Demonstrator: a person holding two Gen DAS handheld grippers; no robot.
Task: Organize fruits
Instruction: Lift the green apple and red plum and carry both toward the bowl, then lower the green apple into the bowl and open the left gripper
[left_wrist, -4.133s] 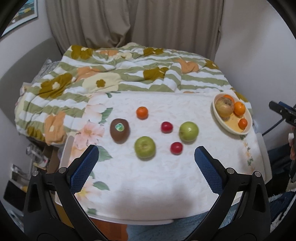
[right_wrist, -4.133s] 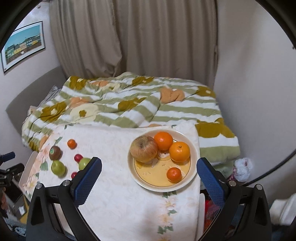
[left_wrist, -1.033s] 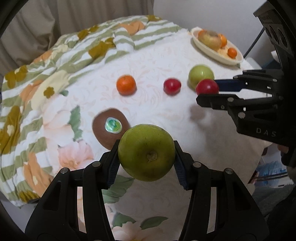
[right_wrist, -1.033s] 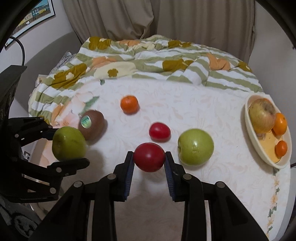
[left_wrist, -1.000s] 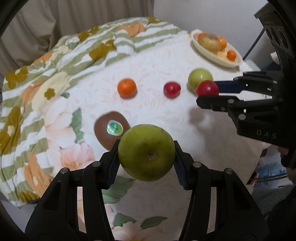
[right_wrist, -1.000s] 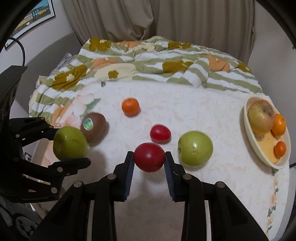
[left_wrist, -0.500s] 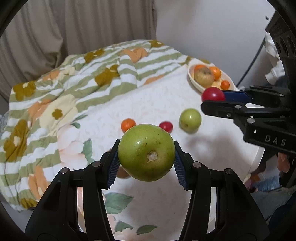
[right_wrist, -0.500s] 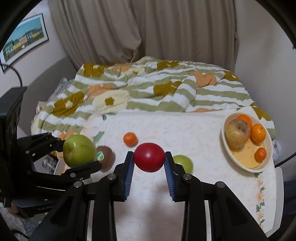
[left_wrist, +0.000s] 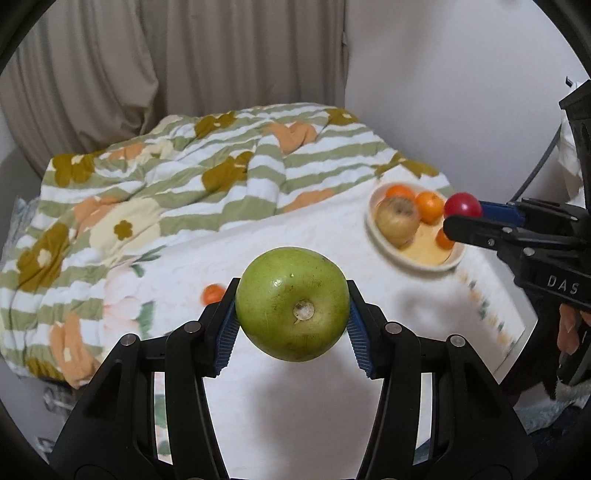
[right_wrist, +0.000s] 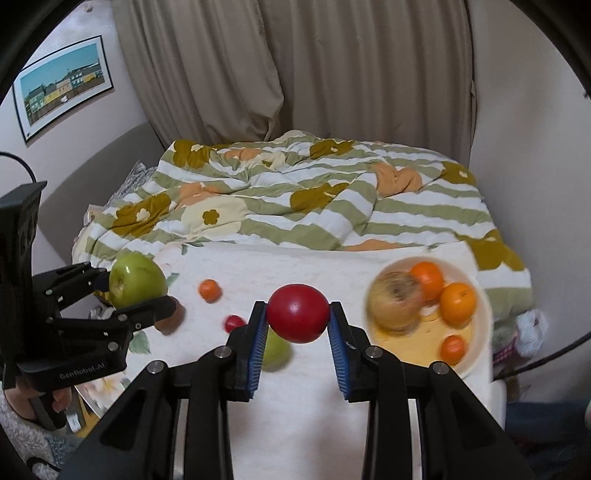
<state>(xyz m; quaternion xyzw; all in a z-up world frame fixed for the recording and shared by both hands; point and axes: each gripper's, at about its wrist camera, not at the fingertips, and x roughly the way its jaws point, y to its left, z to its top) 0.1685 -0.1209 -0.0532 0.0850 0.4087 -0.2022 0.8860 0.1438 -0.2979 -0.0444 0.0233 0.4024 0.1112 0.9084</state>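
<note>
My left gripper (left_wrist: 292, 325) is shut on a green apple (left_wrist: 292, 303), held above the white floral tablecloth (left_wrist: 295, 240). My right gripper (right_wrist: 297, 317) is shut on a small red fruit (right_wrist: 297, 312), also lifted. In the left wrist view the red fruit (left_wrist: 462, 205) hangs at the near edge of the cream bowl (left_wrist: 413, 260). The bowl (right_wrist: 476, 343) holds a brownish apple (right_wrist: 395, 301) and three oranges. On the cloth lie a small orange (right_wrist: 209, 290), another red fruit (right_wrist: 233, 323), a second green apple (right_wrist: 275, 350) and a brown kiwi (right_wrist: 170, 321), partly hidden.
A striped flowered quilt (right_wrist: 303, 206) is bunched behind the table, with curtains (right_wrist: 295, 74) and a framed picture (right_wrist: 61, 86) beyond. The table's right edge (right_wrist: 495, 391) drops off beside the bowl. A person's hand (right_wrist: 55, 400) holds the left gripper's handle.
Both grippers have risen with their fruits and swung right toward the bowl. The table fruits now sit lower and smaller in view; the kiwi is hidden behind the green apple in the left view.
</note>
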